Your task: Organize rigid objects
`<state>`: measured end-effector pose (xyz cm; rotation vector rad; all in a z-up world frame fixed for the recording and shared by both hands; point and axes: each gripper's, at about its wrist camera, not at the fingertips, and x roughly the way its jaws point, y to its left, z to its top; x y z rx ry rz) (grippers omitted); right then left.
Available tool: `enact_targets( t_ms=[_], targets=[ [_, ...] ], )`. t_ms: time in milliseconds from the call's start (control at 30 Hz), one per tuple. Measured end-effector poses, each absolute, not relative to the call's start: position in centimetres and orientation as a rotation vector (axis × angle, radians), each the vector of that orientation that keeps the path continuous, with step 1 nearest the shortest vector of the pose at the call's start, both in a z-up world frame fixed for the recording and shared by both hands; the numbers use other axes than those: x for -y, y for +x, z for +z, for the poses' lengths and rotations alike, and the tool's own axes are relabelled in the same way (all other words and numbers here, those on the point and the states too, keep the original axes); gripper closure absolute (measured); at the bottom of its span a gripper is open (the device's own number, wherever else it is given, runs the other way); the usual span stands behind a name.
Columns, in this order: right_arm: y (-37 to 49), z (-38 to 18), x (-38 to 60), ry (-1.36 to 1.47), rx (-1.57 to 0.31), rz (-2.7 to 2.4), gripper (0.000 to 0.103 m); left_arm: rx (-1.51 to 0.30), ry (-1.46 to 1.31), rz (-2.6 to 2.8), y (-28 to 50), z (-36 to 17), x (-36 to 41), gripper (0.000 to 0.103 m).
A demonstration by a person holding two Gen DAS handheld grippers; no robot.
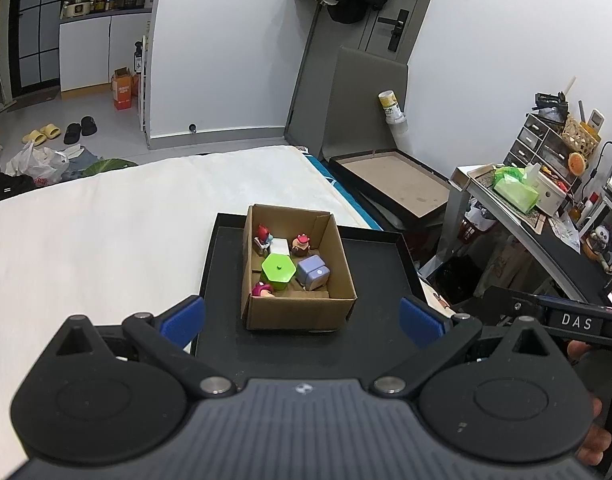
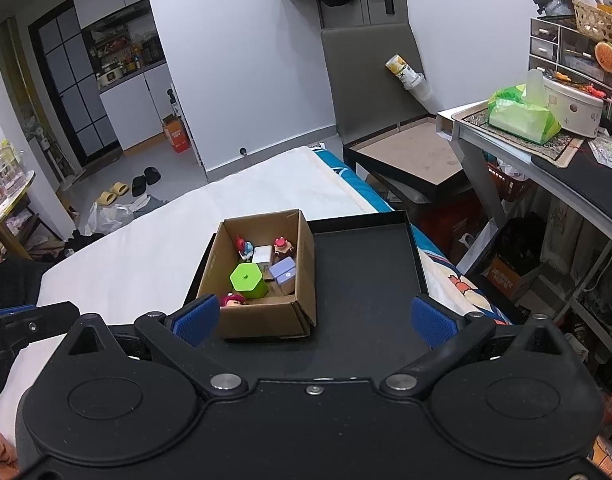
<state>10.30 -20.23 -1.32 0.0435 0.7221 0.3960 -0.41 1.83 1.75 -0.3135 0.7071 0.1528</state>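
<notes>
1. A cardboard box [image 1: 298,276] sits at the centre of the left wrist view, on a black tray [image 1: 374,280] that lies on a white bed [image 1: 106,220].
2. The box stands against the tray's left rim; bare tray floor stretches to its right [image 2: 366,280] and in front of it.
3. The tray's right rim lies near the bed's right edge, and past that edge a cluttered desk [image 2: 546,148] fills the right of the frame.
4. The box holds six things: one green hexagonal container [image 1: 279,271], one lavender cube [image 1: 313,273], one small white block [image 1: 280,246] and three small figurines [image 1: 302,243].
5. The left hand-held gripper [image 1: 302,318] is spread wide and empty, low in the frame before the box.
6. The right hand-held gripper [image 2: 316,316] is likewise spread and empty.
</notes>
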Motion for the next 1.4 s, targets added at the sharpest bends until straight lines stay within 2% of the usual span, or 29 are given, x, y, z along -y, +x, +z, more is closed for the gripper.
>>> enact_targets(
  t_ms=[1400],
  targets=[
    [10.47,-1.41,20.59,0.048,-0.725,0.392,0.0,-0.714,-0.306,0.149,-0.21,2.16,-1.43,0.001]
  ],
)
